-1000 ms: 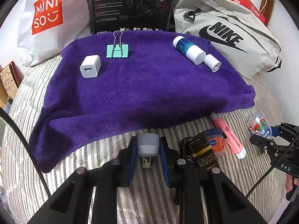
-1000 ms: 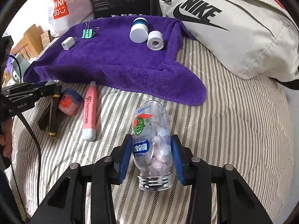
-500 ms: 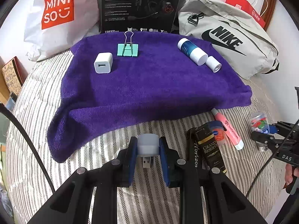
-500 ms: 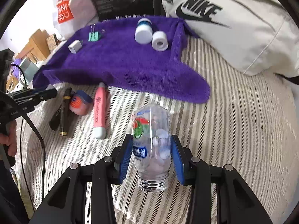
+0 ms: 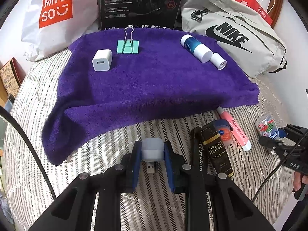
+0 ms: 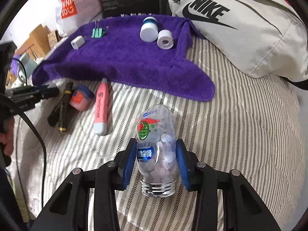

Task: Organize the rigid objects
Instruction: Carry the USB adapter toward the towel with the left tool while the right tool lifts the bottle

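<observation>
The left gripper (image 5: 152, 152) pinches a small grey USB adapter (image 5: 152, 149), its rounded plastic cap squeezed between the blue pads and its metal plug pointing back toward the camera, low in the centre of the left wrist view. The right gripper (image 6: 156, 154) clamps a clear plastic bottle (image 6: 156, 150) of pale tablets at lower centre of the right wrist view, threaded metal-coloured neck nearest the lens.

Both pieces look bound for the purple towel (image 5: 154, 84) across the middle of both views. To do it well, each should probably be lowered until it rests on the pile before the jaws part, in bare cloth clear of what already lies there. The bottle is smooth and round, so it may roll; laying it across the towel's slope would steady it.

On the towel's far half sit a white cube charger (image 5: 102, 60), a mint binder clip (image 5: 128, 46) with wire handles, a blue-and-white cylinder (image 5: 195, 47) and a small white roll (image 5: 218, 61) touching it. The towel is plush and rumpled at its near edge. On the striped bedcover (image 5: 57, 173) at lower right of the left view lie a glossy black tube (image 5: 216, 152), a small blue-lidded jar (image 5: 223, 131) and a pink pen-shaped stick (image 5: 234, 130), close together.
</observation>
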Motion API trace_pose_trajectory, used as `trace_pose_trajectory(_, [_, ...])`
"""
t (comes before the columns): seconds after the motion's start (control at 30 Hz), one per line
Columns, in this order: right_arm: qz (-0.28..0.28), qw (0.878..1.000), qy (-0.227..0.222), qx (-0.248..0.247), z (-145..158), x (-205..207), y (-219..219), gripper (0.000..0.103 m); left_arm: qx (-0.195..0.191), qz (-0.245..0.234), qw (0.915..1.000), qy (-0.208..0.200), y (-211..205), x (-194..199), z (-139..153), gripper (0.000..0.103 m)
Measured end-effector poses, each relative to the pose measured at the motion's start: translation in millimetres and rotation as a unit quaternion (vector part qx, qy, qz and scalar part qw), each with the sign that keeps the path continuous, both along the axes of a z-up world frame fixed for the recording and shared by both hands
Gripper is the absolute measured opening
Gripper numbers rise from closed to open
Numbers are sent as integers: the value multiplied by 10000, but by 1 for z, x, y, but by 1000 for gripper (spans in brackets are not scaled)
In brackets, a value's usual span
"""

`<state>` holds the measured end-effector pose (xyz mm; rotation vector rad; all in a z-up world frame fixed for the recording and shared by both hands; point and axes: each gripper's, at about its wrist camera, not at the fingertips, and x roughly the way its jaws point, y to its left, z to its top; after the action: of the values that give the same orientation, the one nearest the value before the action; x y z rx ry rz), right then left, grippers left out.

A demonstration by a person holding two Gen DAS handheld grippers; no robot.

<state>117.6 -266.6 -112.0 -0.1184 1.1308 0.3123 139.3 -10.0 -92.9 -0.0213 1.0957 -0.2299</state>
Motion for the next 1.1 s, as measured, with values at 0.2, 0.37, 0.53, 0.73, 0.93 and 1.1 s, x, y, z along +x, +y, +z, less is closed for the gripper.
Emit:
trace_pose_trajectory(0.2, [81,9998,-90,179,16,5,0,40,-107,54,9998,-161,11,0,16,23])
trace_pose_trajectory(0.37, [184,9994,-135,272,27,10,6,40,-127,96,9996,-248,20,3,27,23])
trace_pose_trajectory(0.53, [268,9987,-247,348,40,19,14,40,-178,123,9993,-291,27,10,33,23])
trace_pose_trajectory(0.73, [357,9980,-323,400,49,37,22,40,-155,124,9992,-351,32,20,38,22])
trace_pose_trajectory(0.93, [387,9978,-369,391,55,59,28,41,-96,92,9989,-448,35,33,48,23])
trace_pose_trajectory(1.1, [388,9981,-351,310,53,81,32,40,-52,151,9988,-454,43,51,48,23])
